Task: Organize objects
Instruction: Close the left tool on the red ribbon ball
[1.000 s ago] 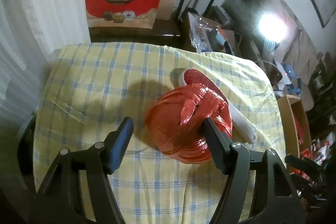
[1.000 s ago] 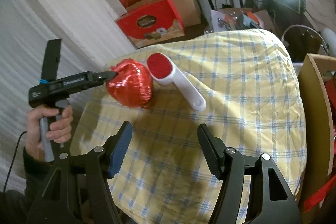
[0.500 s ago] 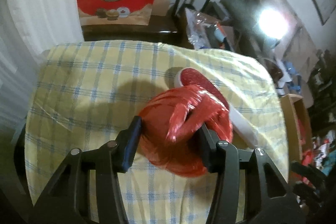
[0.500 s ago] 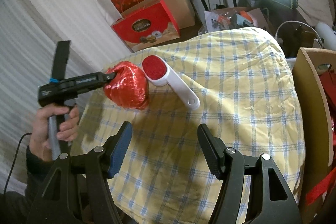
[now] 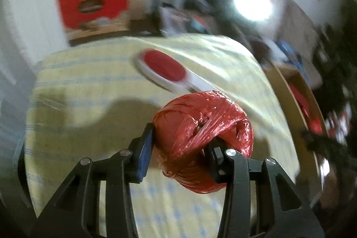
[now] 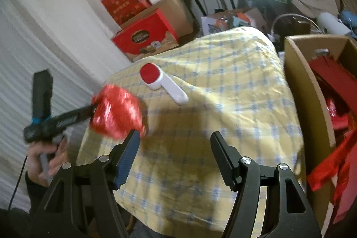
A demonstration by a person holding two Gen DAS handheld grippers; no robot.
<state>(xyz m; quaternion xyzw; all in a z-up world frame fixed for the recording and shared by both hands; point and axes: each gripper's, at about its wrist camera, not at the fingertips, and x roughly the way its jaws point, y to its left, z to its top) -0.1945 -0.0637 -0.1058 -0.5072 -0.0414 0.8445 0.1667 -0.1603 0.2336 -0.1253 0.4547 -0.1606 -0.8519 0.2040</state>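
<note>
Grip on the shiny red ball of wound plastic raffia twine (image 5: 204,139) is the chief change: the left gripper (image 5: 180,148), whose jaws have just been closing, now has both pads pressed into the ball's sides, where a second ago they stood wide with the ball only between them. In the right wrist view the ball (image 6: 117,112) sits blurred at the left edge of the bed covered in a yellow and blue checked cloth (image 6: 223,90), and appears lifted clear of the cloth, its shadow falling separately below; a second ago it rested on the cloth against the brush. To its right, the white plastic lint brush with an oval red pad (image 6: 161,83) lies untouched toward the far edge, now apart from the ball. Further right, the right gripper (image 6: 175,157) hangs over the near part of the cloth with jaws spread and nothing between them. Beyond the right edge stands the open brown cardboard box (image 6: 310,90) with red items inside, judged the likely destination. The pick looks complete; carry and release remain.
</note>
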